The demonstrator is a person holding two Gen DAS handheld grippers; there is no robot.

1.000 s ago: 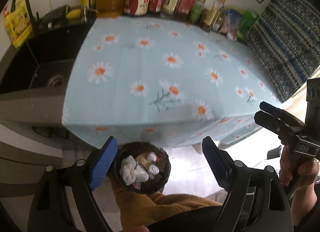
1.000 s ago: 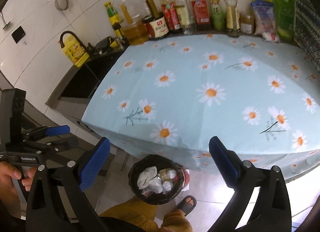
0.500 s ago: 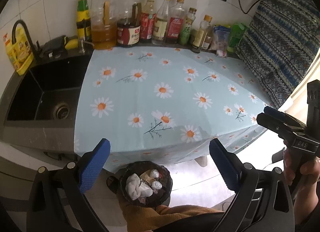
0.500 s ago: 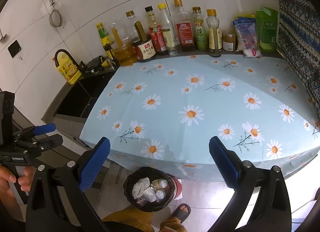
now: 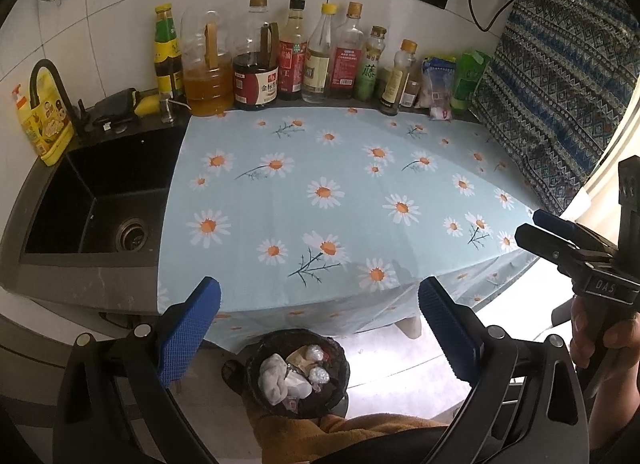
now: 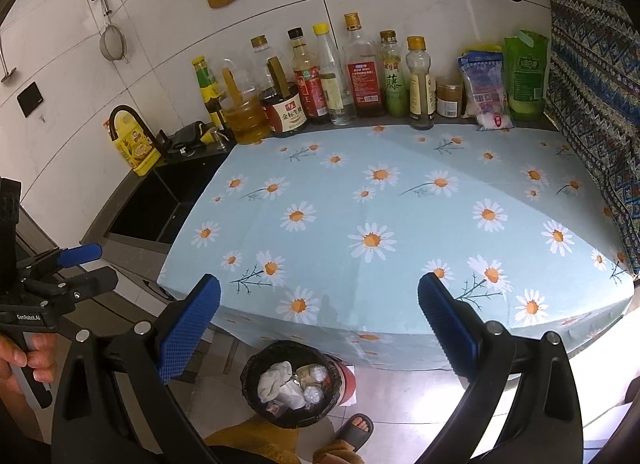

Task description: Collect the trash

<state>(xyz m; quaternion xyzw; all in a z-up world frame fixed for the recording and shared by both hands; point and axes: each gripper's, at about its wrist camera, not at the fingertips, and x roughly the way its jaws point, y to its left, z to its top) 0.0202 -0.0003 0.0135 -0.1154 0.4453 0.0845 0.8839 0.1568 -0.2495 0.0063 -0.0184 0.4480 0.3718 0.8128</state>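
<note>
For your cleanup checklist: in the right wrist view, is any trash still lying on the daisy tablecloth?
No: the tablecloth shows only its daisy print, and the crumpled tissues and wrappers sit in the bin on the floor below its front edge.

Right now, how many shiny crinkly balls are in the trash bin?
2. Both lie toward the right side of the bin: the upper ball near the rim, the lower ball just beneath it, beside the white tissue. More may be buried underneath.

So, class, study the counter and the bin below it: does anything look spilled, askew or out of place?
Nothing stands out. The daisy tablecloth lies flat and bare, the bottles stand upright along the wall, and the trash sits inside the bin.
</note>
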